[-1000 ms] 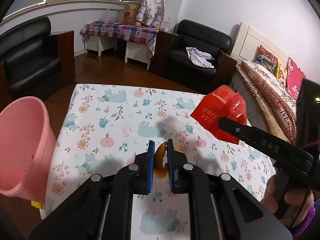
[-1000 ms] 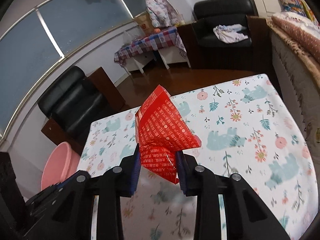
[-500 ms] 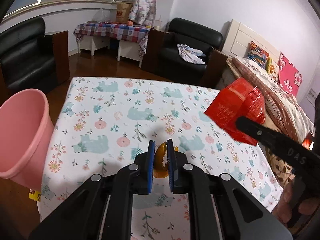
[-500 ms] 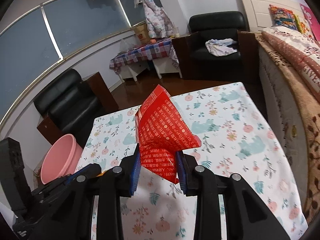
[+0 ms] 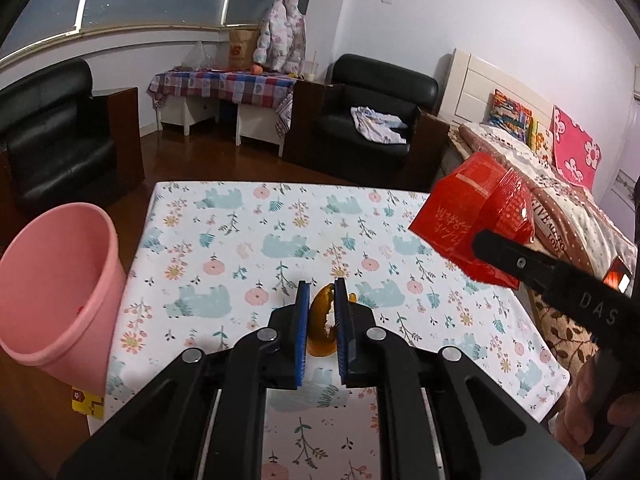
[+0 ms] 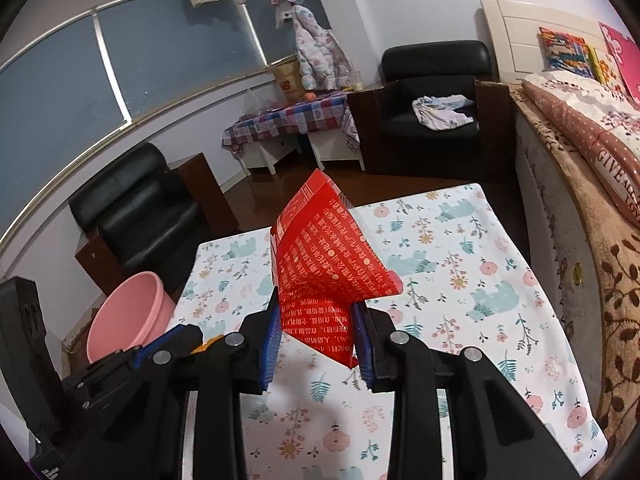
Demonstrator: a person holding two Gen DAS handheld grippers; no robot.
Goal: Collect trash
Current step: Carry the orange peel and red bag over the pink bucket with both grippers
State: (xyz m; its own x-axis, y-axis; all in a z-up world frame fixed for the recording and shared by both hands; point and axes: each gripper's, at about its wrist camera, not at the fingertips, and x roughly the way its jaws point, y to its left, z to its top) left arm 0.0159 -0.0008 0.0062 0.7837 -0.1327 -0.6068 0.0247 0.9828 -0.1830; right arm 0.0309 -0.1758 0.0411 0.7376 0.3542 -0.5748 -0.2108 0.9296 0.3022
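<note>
Both my grippers are loaded: left gripper (image 5: 321, 318) fingers clench an orange peel (image 5: 320, 320). Right gripper (image 6: 316, 344) pinches a red wrapper (image 6: 324, 272); only its view shows the printed text.

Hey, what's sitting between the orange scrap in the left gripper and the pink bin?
Nothing. In the left wrist view, only bare tablecloth separates the orange scrap from the pink bin, which stands off the table's left edge.
</note>
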